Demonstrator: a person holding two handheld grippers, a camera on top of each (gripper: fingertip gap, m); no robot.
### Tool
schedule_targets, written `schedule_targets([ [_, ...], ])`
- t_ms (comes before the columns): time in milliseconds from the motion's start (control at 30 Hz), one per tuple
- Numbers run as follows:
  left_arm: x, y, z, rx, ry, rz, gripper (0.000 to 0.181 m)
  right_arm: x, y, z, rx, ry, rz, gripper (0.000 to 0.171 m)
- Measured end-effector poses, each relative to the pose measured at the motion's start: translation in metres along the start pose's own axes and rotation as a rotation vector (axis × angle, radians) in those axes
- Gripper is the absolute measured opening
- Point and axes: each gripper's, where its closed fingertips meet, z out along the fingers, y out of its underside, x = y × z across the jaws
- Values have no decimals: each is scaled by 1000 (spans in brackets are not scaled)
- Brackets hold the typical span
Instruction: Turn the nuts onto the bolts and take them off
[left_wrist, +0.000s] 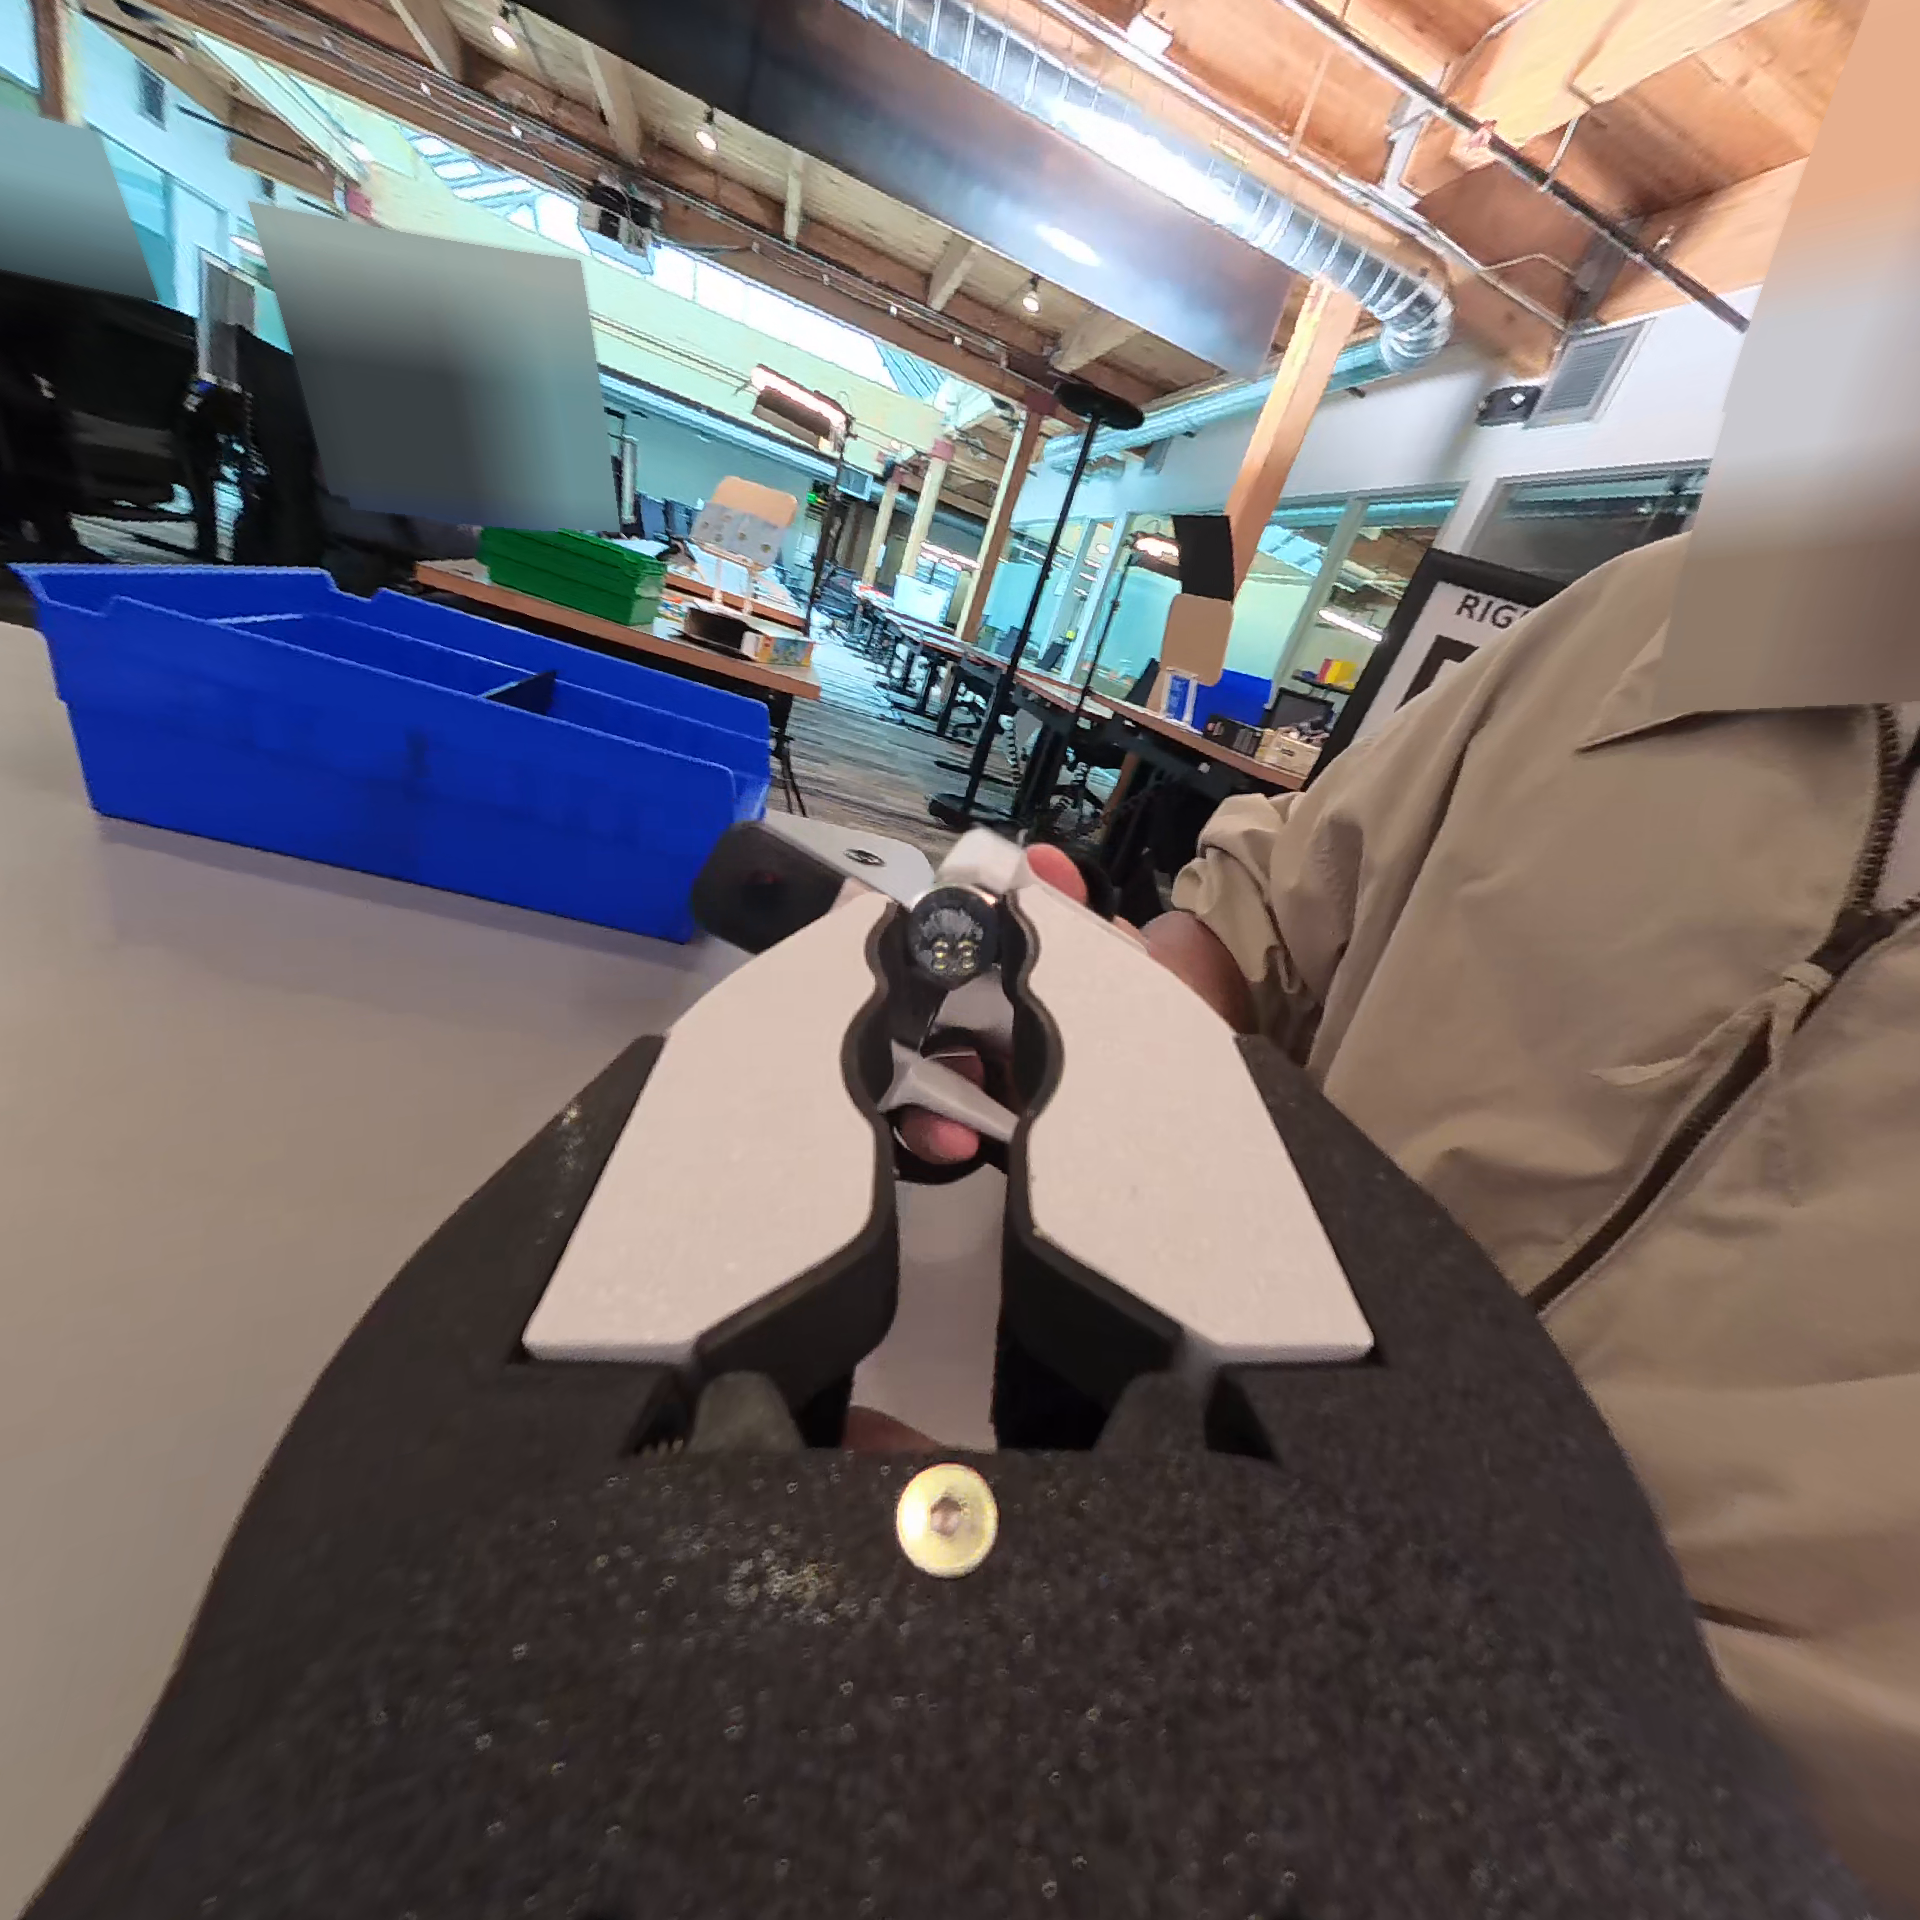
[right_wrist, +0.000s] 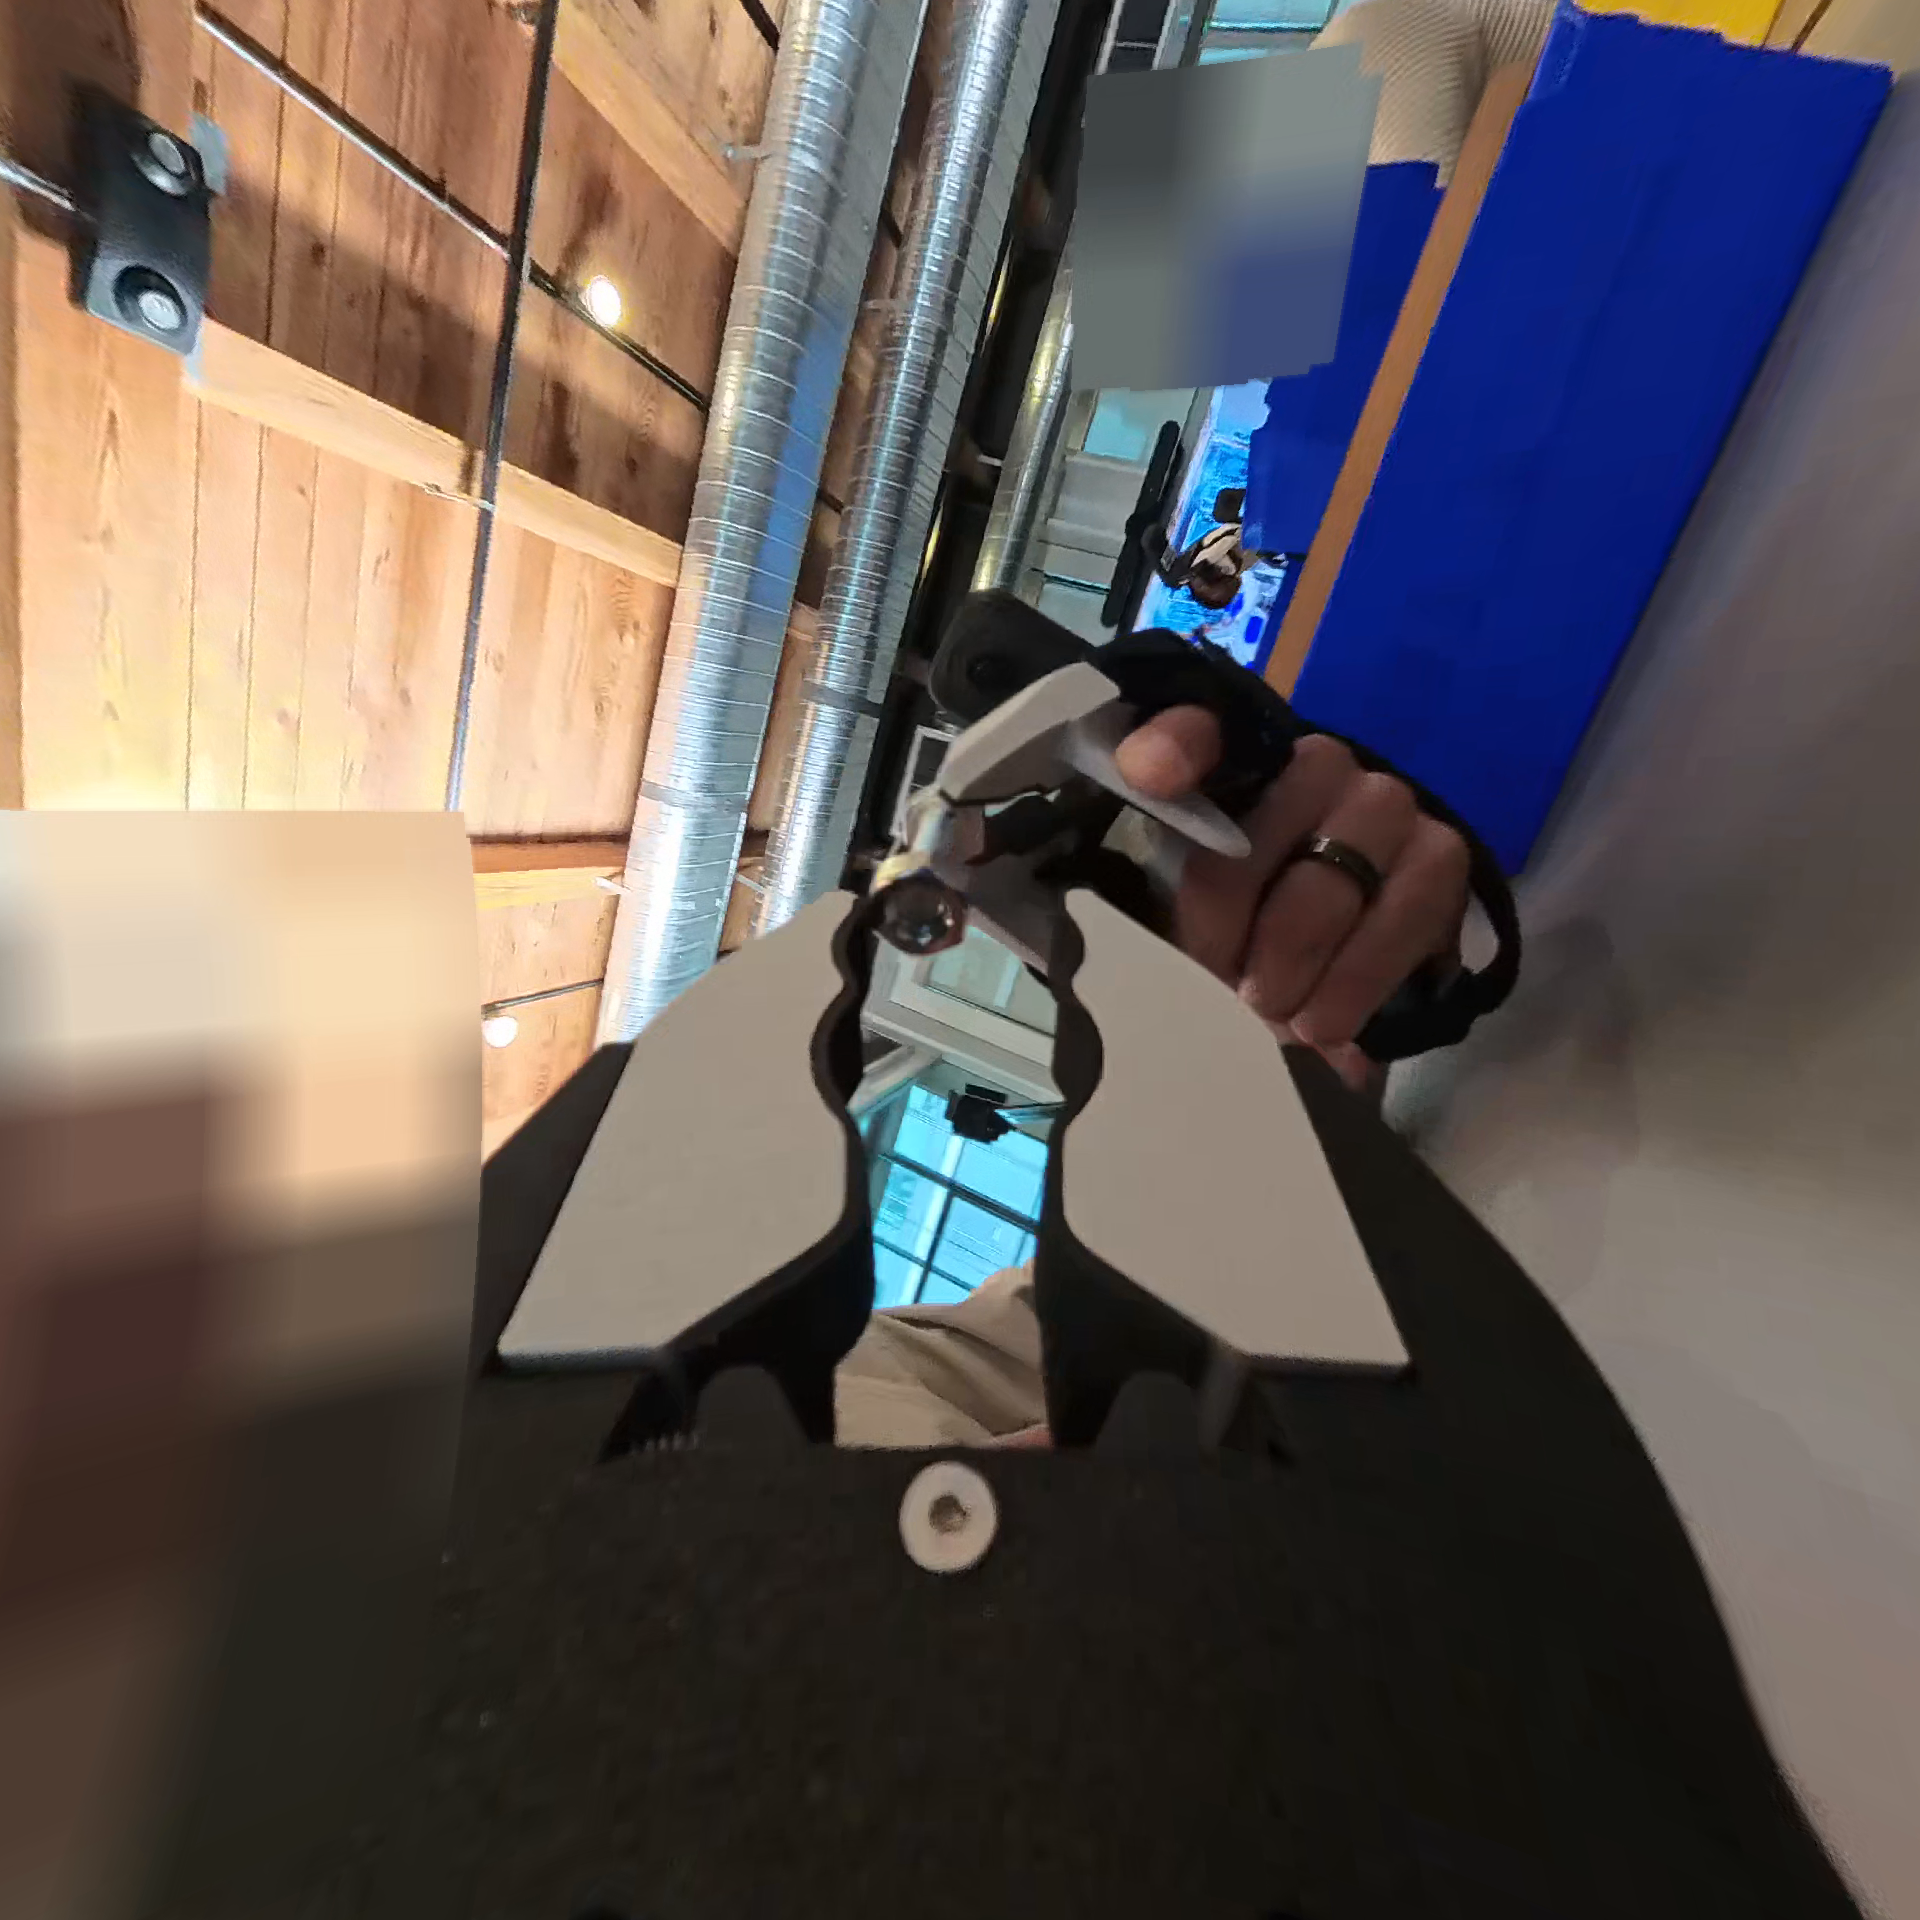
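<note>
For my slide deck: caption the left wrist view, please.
Left gripper clamps a bolt head-on; blue bin behind.

bolt (left_wrist: 944, 943) | silver, head-on, airborne | nut (right_wrist: 923, 918) apparently threaded on

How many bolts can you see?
1. The bolt is pinched at the tip of the left claw, with a nut on its far end by the open right claw. Others may be hidden in the blue bin.

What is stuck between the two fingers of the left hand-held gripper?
In the left wrist view, the left hand-held gripper pinches the round silver head of a bolt at its fingertips.
</note>
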Motion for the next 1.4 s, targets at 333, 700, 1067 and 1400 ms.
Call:
schedule_targets([
  [333,-2,0,-1,24,0,-30,17,-6,-2,0,-107,122,-461,17],
  [700,-7,-5,1,134,73,-203,17,-8,-10,1,-376,381,-1630,17],
  [1067,-10,-16,-6,222,168,-345,17,-12,-9,5,-564,355,-2578,17],
  [1400,-26,-17,-11,129,-95,-103,17,-28,-36,-7,-386,471,-2163,17],
])
